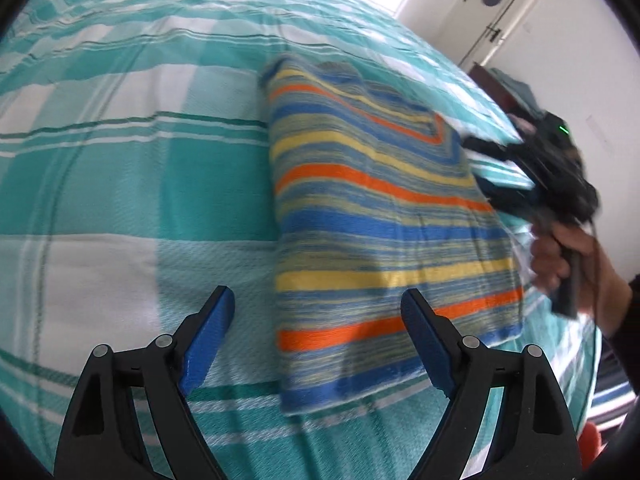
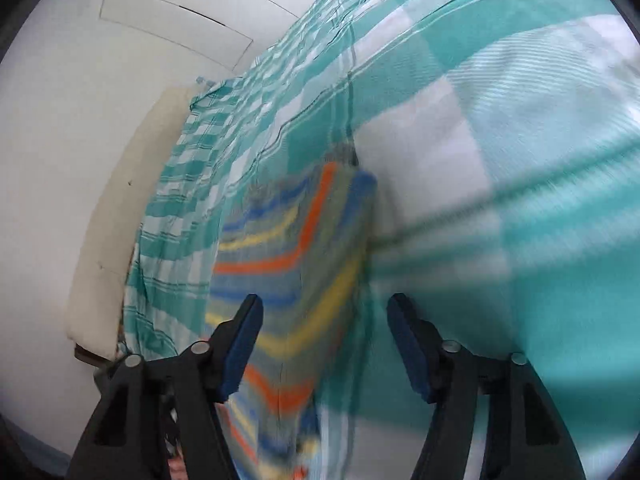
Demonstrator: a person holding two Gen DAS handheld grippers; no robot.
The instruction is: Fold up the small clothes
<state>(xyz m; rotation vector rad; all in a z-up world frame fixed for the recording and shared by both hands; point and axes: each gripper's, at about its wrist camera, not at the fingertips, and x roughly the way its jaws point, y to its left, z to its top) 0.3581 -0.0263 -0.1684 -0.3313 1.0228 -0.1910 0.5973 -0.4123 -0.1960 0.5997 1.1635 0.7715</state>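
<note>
Left tool [image 1: 318, 312]: blue-padded fingers spread wide, nothing held, poised above the near hem of the striped garment [image 1: 384, 216]. Right tool [image 2: 324, 320]: likewise spread wide and empty, seen in the left view at the garment's far right edge, gripped by the person's hand [image 1: 560, 256]; whether its tips touch the cloth cannot be told through the blur. Item: one small knitted garment, banded in blue, yellow and orange, laid flat as a rough rectangle on the bed cover [image 1: 120, 160], with one part already turned across its upper half in a diagonal flap. Handling, as judged: light, soft and limp, no stiffness to be relied on; a knit surface likely to cling to the cover rather than slide, and to sag or stretch if lifted by one point alone. Holds advised: the near corners or the doubled left edge, pinched through all layers, both tools together so that the fold is carried square. Edges: the left side is clean and straight; the bottom hem lies nearest the left tool. Room: broad open cover is available to the left and beyond; the bed's right edge lies near the garment, so less margin is judged there.
</note>
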